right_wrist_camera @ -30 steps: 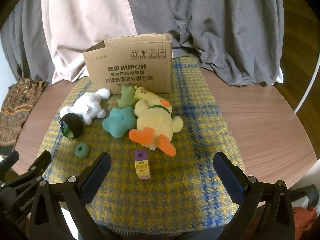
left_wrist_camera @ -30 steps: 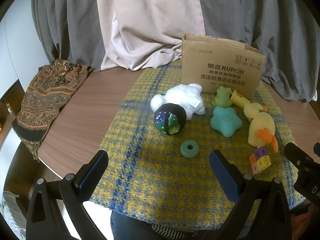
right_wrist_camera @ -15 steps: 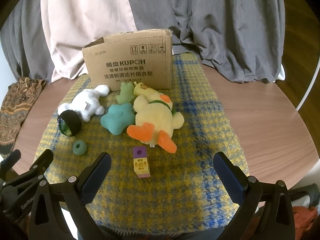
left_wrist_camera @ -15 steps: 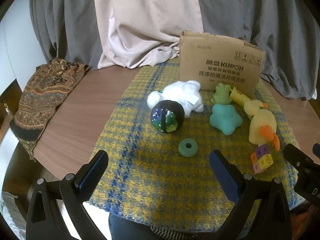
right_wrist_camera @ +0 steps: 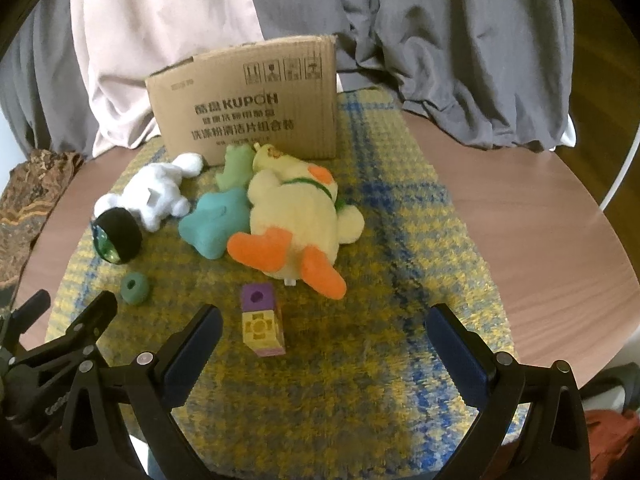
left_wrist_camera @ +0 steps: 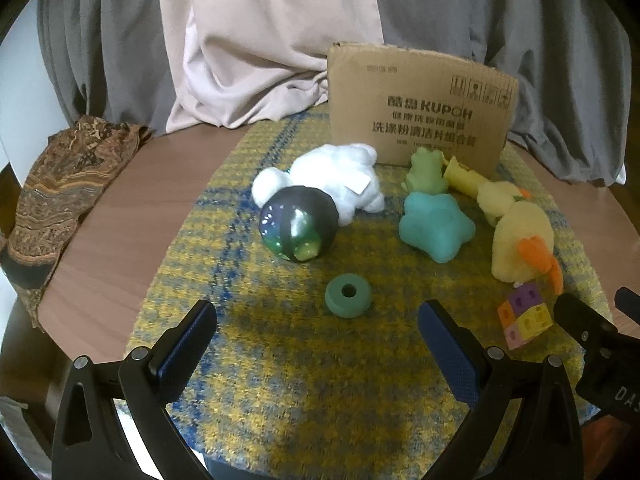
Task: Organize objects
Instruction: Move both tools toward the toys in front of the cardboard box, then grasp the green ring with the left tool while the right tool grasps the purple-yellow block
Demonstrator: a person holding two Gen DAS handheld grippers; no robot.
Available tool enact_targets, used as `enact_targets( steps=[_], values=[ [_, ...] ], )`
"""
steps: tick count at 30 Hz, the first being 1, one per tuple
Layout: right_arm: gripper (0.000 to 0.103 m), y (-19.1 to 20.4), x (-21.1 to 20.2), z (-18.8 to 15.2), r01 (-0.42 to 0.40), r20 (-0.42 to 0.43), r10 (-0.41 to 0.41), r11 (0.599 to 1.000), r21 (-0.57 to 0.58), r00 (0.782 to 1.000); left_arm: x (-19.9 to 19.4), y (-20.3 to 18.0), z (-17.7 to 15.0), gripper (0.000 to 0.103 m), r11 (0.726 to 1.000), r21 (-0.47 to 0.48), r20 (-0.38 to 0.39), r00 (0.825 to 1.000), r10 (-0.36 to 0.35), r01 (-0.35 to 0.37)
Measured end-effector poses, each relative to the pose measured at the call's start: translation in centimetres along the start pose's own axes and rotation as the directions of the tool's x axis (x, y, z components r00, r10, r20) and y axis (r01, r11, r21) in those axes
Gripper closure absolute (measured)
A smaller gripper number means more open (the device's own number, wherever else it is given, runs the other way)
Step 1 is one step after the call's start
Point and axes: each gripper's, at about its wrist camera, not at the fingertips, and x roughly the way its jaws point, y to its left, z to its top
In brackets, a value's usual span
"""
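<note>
On a round wooden table point(right_wrist_camera: 520, 208), over a yellow-and-blue checked cloth point(left_wrist_camera: 304, 364): one cardboard box point(left_wrist_camera: 420, 104), upright at the back. Before it, one white plush point(left_wrist_camera: 340, 182), one dark ball point(left_wrist_camera: 298, 228) touching it, one teal star point(left_wrist_camera: 436, 226), one small green frog figure point(right_wrist_camera: 234, 166), one yellow duck plush point(right_wrist_camera: 294, 216). Nearer: one green ring point(left_wrist_camera: 347, 294), one stack of coloured blocks point(right_wrist_camera: 262, 322). Left gripper point(left_wrist_camera: 316, 338) and right gripper point(right_wrist_camera: 324, 336) both hover with fingers spread wide, holding nothing.
</note>
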Motion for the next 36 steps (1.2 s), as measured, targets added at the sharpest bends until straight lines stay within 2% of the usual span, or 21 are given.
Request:
enact_targets(
  steps=[4,6,13,19,20,23,25,27,36],
  values=[
    [0.001,-0.1,0.9,-0.1,0.013,-0.012,-0.013,1.0,0.002,1.0,1.5,-0.4,0.1,0.004,1.0,0.011,-0.013,1.0,-0.002,0.002],
    [0.001,-0.2,1.1,-0.1,0.016,-0.015,-0.016,1.0,0.007,1.0,2.3,-0.6,0.2,0.018,1.0,0.02,-0.021,1.0,0.0,0.0],
    [0.001,-0.4,1.5,0.2,0.028,-0.016,-0.028,0.999,0.015,0.999,4.3,-0.9,0.6,0.024,1.0,0.03,-0.041,0.999,-0.004,0.005],
    [0.001,-0.5,1.7,0.3,0.035,-0.023,-0.034,0.999,0.017,0.999,6.1,-1.1,0.6,0.04,1.0,0.029,-0.078,0.997,-0.008,0.01],
    [0.001,-0.5,1.8,0.3,0.035,-0.024,-0.035,0.999,0.017,0.999,6.3,-1.1,0.5,0.046,1.0,0.028,-0.084,0.996,-0.01,0.012],
    [0.001,-0.5,1.9,0.3,0.037,-0.023,-0.037,0.999,0.016,0.999,6.5,-1.2,0.5,0.048,0.999,0.032,-0.084,0.996,-0.011,0.013],
    [0.001,-0.5,1.9,0.2,0.032,-0.027,-0.032,0.999,0.019,0.999,6.6,-1.3,0.5,0.054,0.999,0.032,-0.084,0.996,-0.022,0.025],
    [0.001,-0.5,2.0,0.1,0.03,-0.029,-0.03,0.999,0.017,0.999,6.4,-1.4,0.5,0.068,0.999,0.029,-0.084,0.996,-0.033,0.036],
    [0.001,0.7,2.0,-0.3,-0.006,-0.027,0.006,1.0,-0.01,1.0,5.3,-0.4,-0.1,0.068,1.0,0.018,-0.069,0.997,-0.016,0.018]
  ],
)
